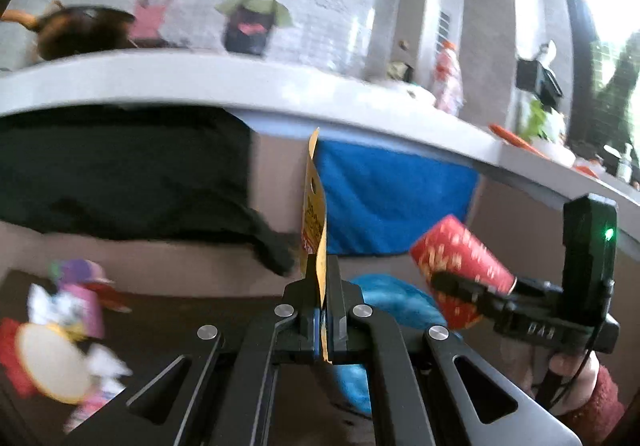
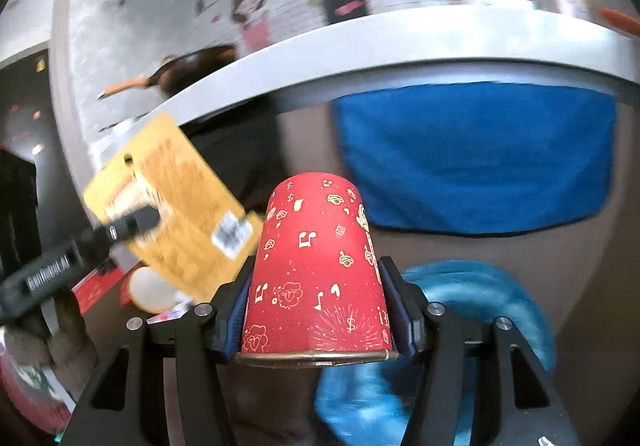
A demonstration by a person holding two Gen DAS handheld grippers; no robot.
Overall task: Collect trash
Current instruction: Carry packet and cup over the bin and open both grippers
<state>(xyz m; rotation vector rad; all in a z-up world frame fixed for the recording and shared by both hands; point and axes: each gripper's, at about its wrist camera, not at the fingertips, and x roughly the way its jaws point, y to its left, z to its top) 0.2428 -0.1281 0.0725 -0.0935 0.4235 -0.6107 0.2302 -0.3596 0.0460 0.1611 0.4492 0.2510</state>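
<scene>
A flat yellow packet [image 1: 314,206] stands edge-on in the left wrist view, with my left gripper [image 1: 322,286] shut on its lower end. The right wrist view shows the same yellow packet [image 2: 176,206] broadside at the left, pinched by the left gripper [image 2: 136,222]. A red paper cup [image 2: 312,214] with gold drawings lies between the fingers of my right gripper [image 2: 316,270], rim toward the camera, both pads pressed on its sides. From the left wrist view the red cup [image 1: 460,246] and the right gripper [image 1: 460,286] appear at the right, held by a hand in a red sleeve [image 1: 592,398].
A white counter edge [image 1: 280,86] runs across ahead, with a blue cloth [image 1: 392,198] and a black cloth [image 1: 120,166] hanging below it. A blurred light blue bag [image 2: 460,306] lies low in front. A colourful cartoon box [image 1: 68,310] sits at the lower left. A dark wok [image 1: 80,30] and a bottle [image 1: 448,78] stand on the counter.
</scene>
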